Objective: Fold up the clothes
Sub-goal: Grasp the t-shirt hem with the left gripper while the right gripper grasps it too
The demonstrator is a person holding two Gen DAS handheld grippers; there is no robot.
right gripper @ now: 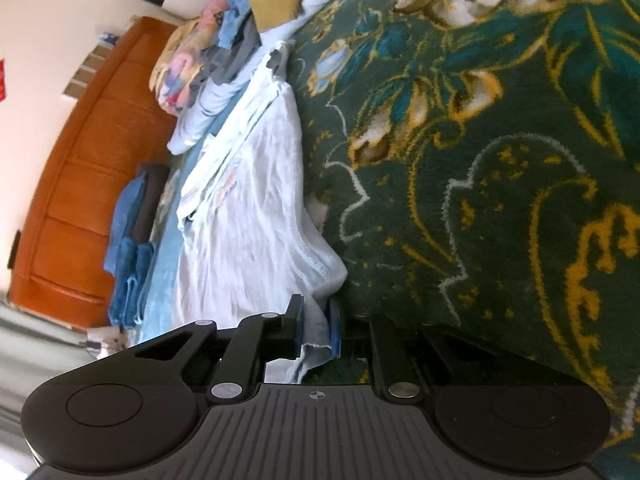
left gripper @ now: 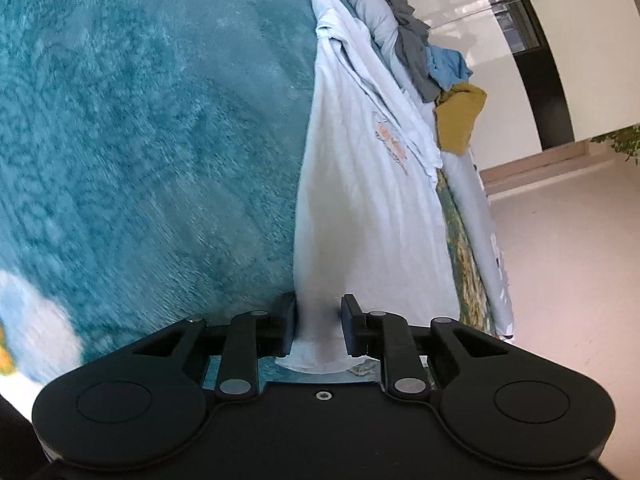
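Note:
A pale blue T-shirt (left gripper: pixel 360 168) with an orange chest print lies stretched along the edge of a teal plush blanket (left gripper: pixel 152 128). In the left wrist view my left gripper (left gripper: pixel 319 320) is shut on one corner of its hem, the cloth pinched between both pads. The right wrist view shows the same T-shirt (right gripper: pixel 248 208), wrinkled and folded over, running away from the camera. My right gripper (right gripper: pixel 316 328) is shut on another hem corner, with a stitched edge bunched between its jaws.
A pile of unfolded clothes, grey, blue and mustard (left gripper: pixel 460 116), sits past the shirt. Folded blue towels (right gripper: pixel 128 248) lie near an orange wooden headboard (right gripper: pixel 80 168). A green floral blanket (right gripper: pixel 500 160) fills the right. Beige floor (left gripper: pixel 568 240) lies beyond the bed's edge.

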